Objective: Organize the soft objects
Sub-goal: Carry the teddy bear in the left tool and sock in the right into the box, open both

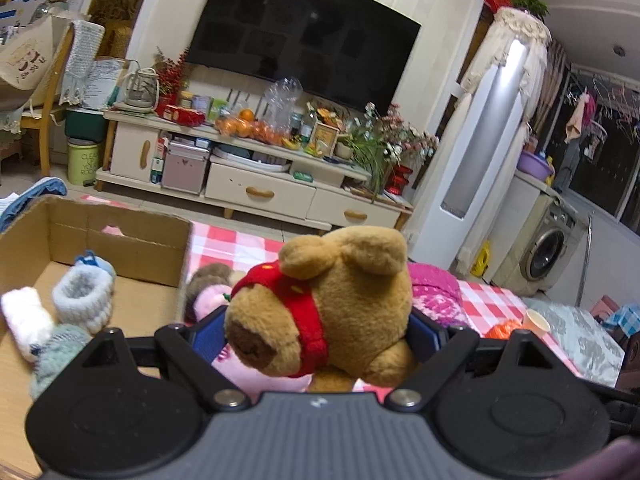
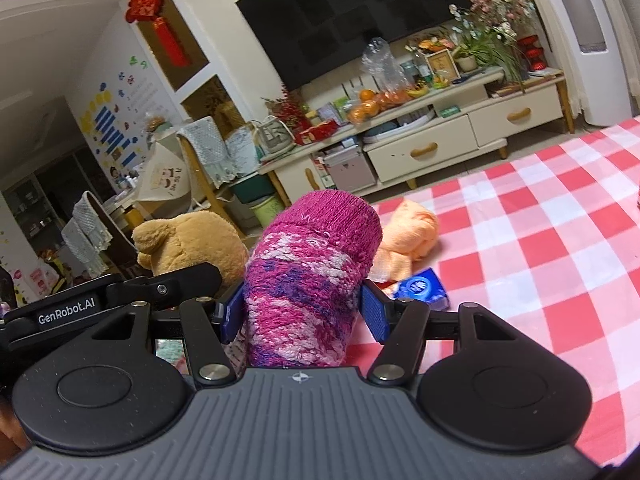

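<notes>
Left tongs (image 1: 320, 332) are pinching the plush bear (image 1: 332, 308) just right of the cardboard box (image 1: 120, 236), nearer it than the right tongs (image 2: 302, 312), probably gripping the pink sock (image 2: 308, 280).

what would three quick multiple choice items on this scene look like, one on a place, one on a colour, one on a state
1. Where is the cardboard box in the left wrist view?
A. left of the plush bear
B. right of it
C. on the TV stand

2. What colour is the bear's hood?
A. blue
B. red
C. green

3. What sits between the right gripper pads?
A. nothing
B. the orange cloth
C. the pink fuzzy sock

Key: 1 A, the box lies at the left edge; 2 B, red fabric wraps its head; 3 C, the sock fills the gap.
</notes>
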`<state>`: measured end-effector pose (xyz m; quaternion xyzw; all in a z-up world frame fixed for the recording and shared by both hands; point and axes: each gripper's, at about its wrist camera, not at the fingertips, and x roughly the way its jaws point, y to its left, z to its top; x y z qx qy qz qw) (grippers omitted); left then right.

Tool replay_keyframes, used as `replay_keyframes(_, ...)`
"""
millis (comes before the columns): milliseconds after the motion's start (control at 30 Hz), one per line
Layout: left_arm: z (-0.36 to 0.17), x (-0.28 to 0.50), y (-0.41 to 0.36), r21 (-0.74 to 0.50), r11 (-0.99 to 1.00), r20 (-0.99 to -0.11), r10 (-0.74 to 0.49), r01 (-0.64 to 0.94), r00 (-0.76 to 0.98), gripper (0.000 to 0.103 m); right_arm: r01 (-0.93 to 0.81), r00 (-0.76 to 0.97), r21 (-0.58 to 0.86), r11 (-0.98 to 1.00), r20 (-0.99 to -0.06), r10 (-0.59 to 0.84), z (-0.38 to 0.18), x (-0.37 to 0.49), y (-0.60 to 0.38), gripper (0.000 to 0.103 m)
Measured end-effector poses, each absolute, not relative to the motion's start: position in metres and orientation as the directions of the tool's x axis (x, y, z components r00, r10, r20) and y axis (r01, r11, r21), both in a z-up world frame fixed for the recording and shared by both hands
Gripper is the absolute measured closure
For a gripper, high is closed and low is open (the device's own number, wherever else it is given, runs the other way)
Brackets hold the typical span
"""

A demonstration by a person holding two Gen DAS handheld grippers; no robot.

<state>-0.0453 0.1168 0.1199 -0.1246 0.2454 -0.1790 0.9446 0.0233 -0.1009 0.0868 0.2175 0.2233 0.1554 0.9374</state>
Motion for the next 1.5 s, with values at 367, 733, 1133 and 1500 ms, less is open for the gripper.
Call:
replay_keyframes(367, 0.128, -0.044, 0.166, -0.371, 0.915, -0.380, -0.307, 0.160, 0.873, 0.014, -0.293, 0.819, 0.448, 0.844, -0.338, 0.464, 0.088, 0.033, -0.089, 0.028)
replay_keyframes(733, 0.123, -0.031, 0.226, -0.399, 0.913, -0.427, -0.103, -0.085, 0.898, 0.014, -0.403, 0.774, 0.423, 0.812, -0.317, 0.549, 0.093, 0.047, -0.067, 0.028)
replay_keyframes(1133, 0.108, -0.025, 0.252, -0.358, 0.908, -0.526, -0.006, -0.215, 0.850, 0.014, -0.449, 0.739, 0.376, 0.810, -0.353, 0.574, 0.088, 0.050, -0.069, 0.028)
replay_keyframes(1500, 0.097, -0.020, 0.256, -0.298, 0.895, -0.614, 0.085, -0.330, 0.785, 0.008, -0.450, 0.734, 0.384, 0.806, -0.355, 0.579, 0.093, 0.027, -0.086, 0.005)
